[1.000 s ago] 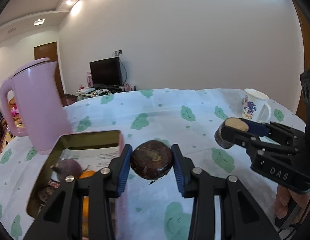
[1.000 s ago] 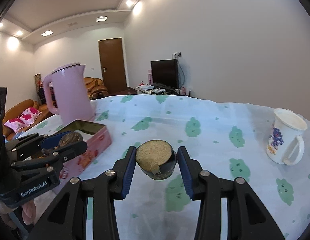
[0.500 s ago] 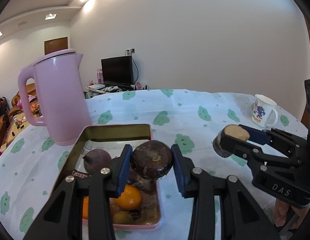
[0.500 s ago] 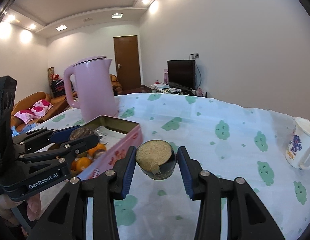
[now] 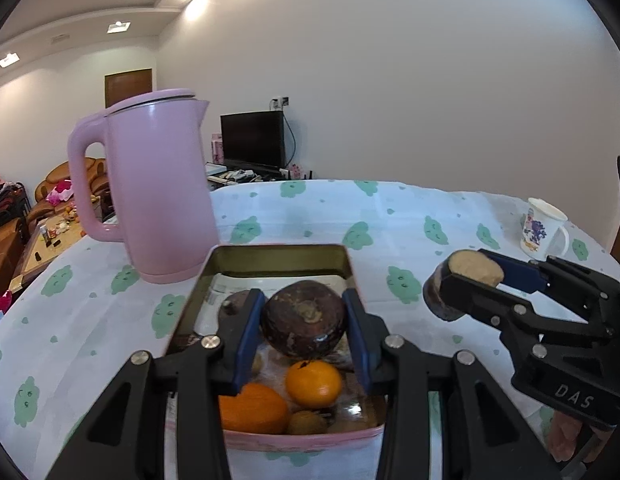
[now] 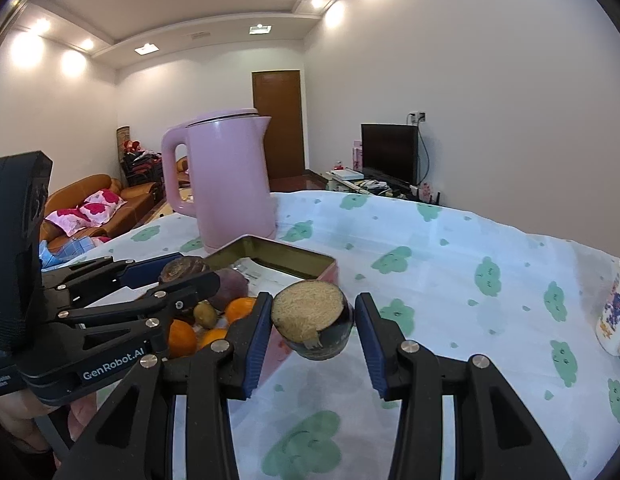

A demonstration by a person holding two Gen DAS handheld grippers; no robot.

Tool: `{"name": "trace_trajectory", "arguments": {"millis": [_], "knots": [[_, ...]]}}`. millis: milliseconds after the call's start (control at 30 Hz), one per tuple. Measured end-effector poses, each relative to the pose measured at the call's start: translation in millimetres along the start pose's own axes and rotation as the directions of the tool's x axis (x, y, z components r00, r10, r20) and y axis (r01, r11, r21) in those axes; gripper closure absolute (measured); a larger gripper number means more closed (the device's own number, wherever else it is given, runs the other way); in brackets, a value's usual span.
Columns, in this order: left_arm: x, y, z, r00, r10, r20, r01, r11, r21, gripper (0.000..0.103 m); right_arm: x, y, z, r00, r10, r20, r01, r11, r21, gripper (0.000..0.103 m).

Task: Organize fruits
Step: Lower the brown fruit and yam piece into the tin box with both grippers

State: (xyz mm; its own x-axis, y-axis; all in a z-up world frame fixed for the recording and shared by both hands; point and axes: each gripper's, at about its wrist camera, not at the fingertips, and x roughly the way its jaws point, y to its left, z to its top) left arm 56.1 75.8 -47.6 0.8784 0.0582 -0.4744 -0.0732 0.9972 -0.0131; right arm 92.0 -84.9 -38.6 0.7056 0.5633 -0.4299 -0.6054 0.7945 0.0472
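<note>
My left gripper is shut on a dark brown round fruit and holds it above the middle of a pink tin box. The box holds two oranges, a dark purple fruit and small brownish fruits. My right gripper is shut on a cut dark fruit half with a tan face, held in the air just right of the box. That gripper also shows in the left wrist view.
A tall pink kettle stands behind the box at the left. A white flowered mug stands at the far right of the table. The tablecloth is white with green cloud prints.
Both grippers have moved left with their fruits. My left gripper went from beside the box to over its middle. My right gripper came up next to the box's right side.
</note>
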Motion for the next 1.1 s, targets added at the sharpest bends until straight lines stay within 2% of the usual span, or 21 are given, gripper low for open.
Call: {"name": "trace_trajectory", "arguments": {"millis": [600,1100], "knots": [[0,42,-2,0.998,0.060,-0.003,-0.060,0.997,-0.051,0.062,21,40,17,0.998,0.056,-0.007,-0.057,0.997,-0.053,0.059],[4,66,-4,0.996,0.082,-0.030,-0.084,0.993,-0.084,0.062,32,57,22,0.997,0.075,-0.015,-0.076,0.994,-0.073,0.059]]}}
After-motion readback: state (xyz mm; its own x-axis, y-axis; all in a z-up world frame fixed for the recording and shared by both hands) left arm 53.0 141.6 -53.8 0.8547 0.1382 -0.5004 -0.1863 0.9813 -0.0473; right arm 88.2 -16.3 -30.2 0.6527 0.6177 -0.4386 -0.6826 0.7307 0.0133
